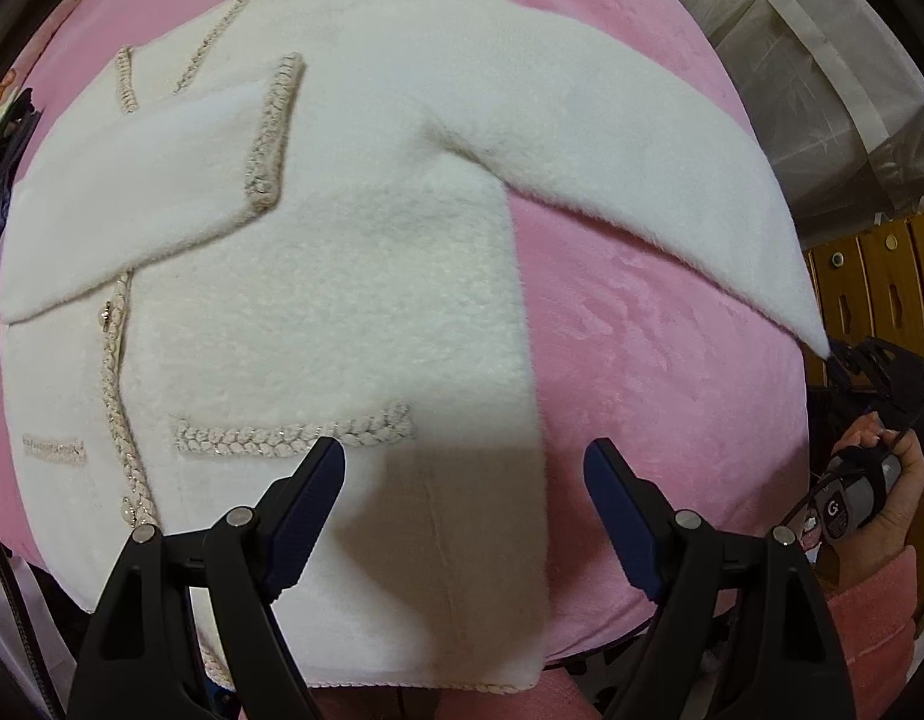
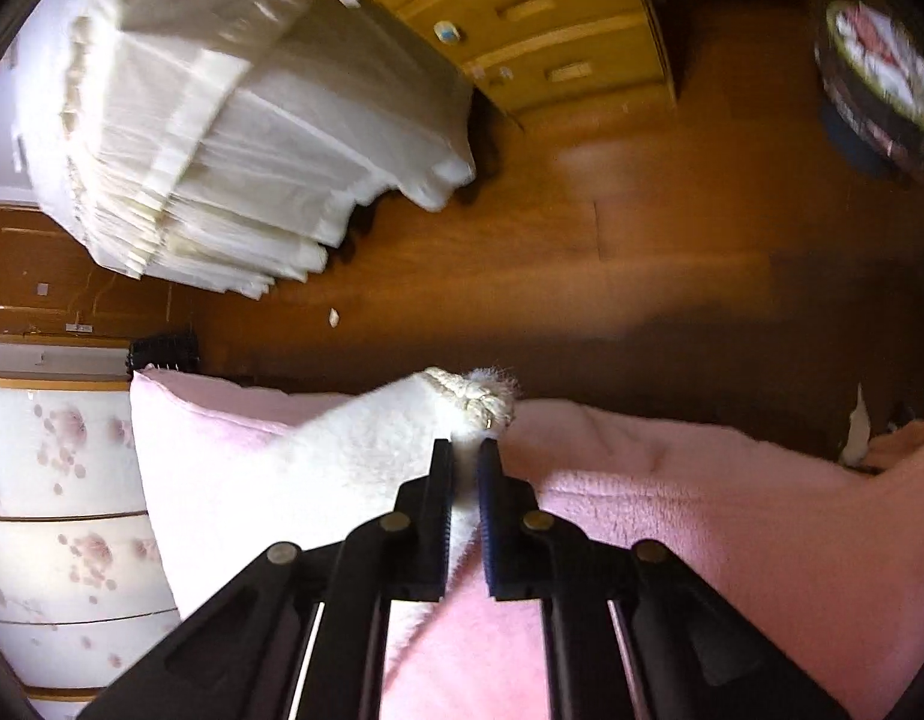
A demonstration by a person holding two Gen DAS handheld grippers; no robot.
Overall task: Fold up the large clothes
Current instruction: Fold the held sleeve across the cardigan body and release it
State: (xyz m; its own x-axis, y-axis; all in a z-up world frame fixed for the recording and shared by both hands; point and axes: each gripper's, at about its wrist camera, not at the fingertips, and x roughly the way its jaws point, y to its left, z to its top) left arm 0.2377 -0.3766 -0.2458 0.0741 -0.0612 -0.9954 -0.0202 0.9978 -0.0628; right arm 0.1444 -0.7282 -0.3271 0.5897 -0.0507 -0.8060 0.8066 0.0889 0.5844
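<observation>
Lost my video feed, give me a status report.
Left gripper open, above jacket hem. Right gripper shut on sleeve cuff, sleeve pulled out taut. Other sleeve already folded across. Nothing obstructing on pink blanket.

The only thing to read is a white letter "G" on the dark handle [image 1: 846, 501] of the right gripper [image 1: 837, 360], held in a hand [image 1: 894, 480] at the right edge of the left wrist view, and no other words or numbers can be read anywhere.
</observation>
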